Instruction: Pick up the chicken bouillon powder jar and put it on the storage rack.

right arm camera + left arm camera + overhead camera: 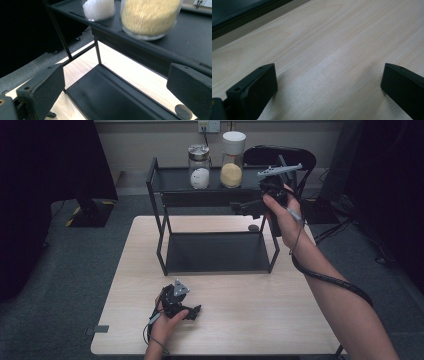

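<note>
At a pale wooden table (260,295), a person works with a two-jaw gripper in each hand before a black two-tier metal rack (215,215). The right gripper (245,209), lifted off the table in the right hand (285,220), is held beside the rack's right end at the height of the upper shelf, its jaws pointing left toward the shelf; in the right gripper view they stand wide apart with nothing between them. On that upper shelf stand two glass jars just beside each other: a jar of yellow grains (232,167) with a white lid, the nearer to the right gripper, and a jar of white powder (199,170) with a metal lid to its left. The rack's lower shelf (110,97) lies bare below them. The left gripper (192,311) rests low over the near part of the table, well apart from the rack, held in the left hand (165,322); the left gripper view shows its jaws spread wide over bare wood, gripping nothing.
</note>
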{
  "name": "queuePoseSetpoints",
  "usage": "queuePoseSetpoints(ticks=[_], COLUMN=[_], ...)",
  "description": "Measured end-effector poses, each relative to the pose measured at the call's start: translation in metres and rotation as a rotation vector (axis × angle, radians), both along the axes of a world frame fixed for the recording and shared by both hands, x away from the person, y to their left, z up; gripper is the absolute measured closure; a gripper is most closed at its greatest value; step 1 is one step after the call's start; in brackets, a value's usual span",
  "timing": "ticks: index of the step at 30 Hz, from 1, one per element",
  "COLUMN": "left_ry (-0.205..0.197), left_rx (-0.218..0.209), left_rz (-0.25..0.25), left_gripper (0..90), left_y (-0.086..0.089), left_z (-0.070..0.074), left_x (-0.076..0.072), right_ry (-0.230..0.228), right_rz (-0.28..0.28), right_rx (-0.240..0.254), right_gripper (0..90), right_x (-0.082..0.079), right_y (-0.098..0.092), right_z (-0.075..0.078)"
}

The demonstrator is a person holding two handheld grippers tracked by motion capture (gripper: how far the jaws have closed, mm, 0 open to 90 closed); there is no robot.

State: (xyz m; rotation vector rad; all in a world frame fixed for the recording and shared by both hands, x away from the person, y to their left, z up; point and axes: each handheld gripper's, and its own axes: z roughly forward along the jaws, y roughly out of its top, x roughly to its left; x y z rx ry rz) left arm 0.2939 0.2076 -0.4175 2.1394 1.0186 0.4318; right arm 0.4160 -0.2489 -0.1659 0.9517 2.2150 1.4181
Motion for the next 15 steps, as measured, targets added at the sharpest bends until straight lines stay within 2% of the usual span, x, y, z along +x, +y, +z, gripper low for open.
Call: queuePoseSetpoints(ticks=[4, 15], left_ry=[0.000, -0.002], left_rx=[0.000, -0.001], left_rz=[0.000, 0.000], left_gripper=[0.0, 0.0], left_y=[0.000, 0.000], left_z=[0.000, 0.000], left_x=[0.000, 0.000], right_ry=[0.004, 0.024], right_rz=[0.005, 0.021], right_rx=[0.011, -0.001], right_gripper=[0.8, 0.9], right_x=[-0.004, -0.015], right_y=[-0.004, -0.024], right_z=[-0.010, -0.029])
